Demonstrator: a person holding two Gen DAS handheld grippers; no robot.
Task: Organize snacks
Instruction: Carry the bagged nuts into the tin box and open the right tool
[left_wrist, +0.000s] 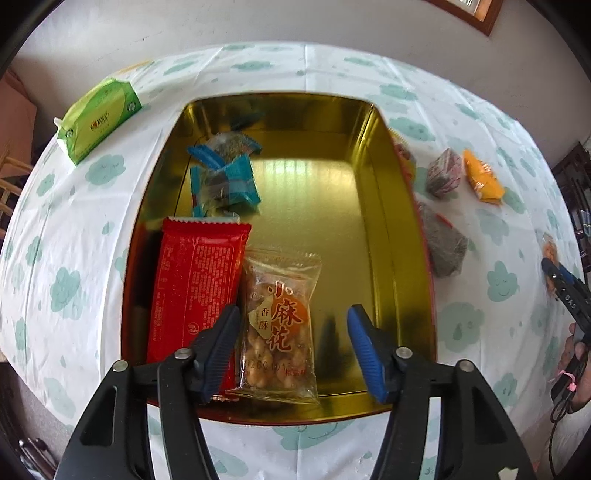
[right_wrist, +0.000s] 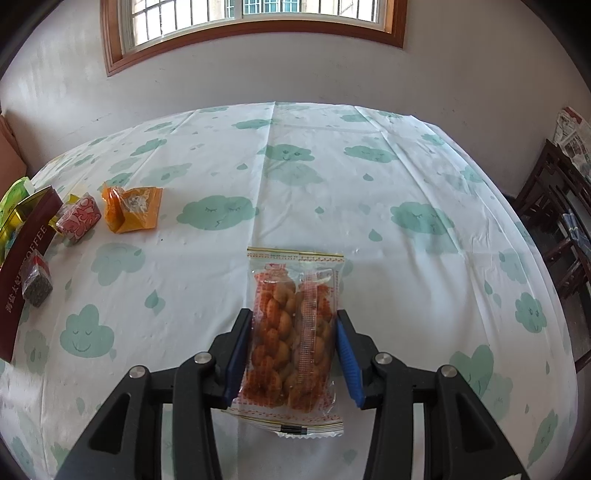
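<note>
White cloth printed with pale green clouds (right_wrist: 303, 184) covers the bench under a plastered wall and a wood-framed window (right_wrist: 255, 26).

Left wrist view, near to far: the left tool (left_wrist: 293, 349) hangs over the near end of a rectangular gold-lined tin (left_wrist: 399, 229), its ribbed blue pads apart and pressing on nothing. Between and below them lies a clear twist-snack packet (left_wrist: 280, 325), flat on the glossy tin floor, long axis running away from the camera, its printed characters upright to the viewer. Just beside it on the left lies a red foil packet (left_wrist: 195, 280) with a serrated top seam, parallel to it; its lower end is hidden behind the tool's left finger. Further in sit crumpled blue-edged wrappers (left_wrist: 225, 173), their contents blurred. Outside the tin, a green tissue pack (left_wrist: 99, 118) lies at far left; at right, small packets are blurred.

Right wrist view: the right tool (right_wrist: 293, 350) is clamped on the long sides of a second clear packet of twists (right_wrist: 293, 343), crimped at both ends, long axis pointing away toward the window. At far left the tin's dark red outer wall (right_wrist: 26, 258) is cut off by the frame edge, with a dark seed-filled cube (right_wrist: 37, 282), a pink patterned cube (right_wrist: 79, 218) and an orange wrapper (right_wrist: 133, 208) near it.
</note>
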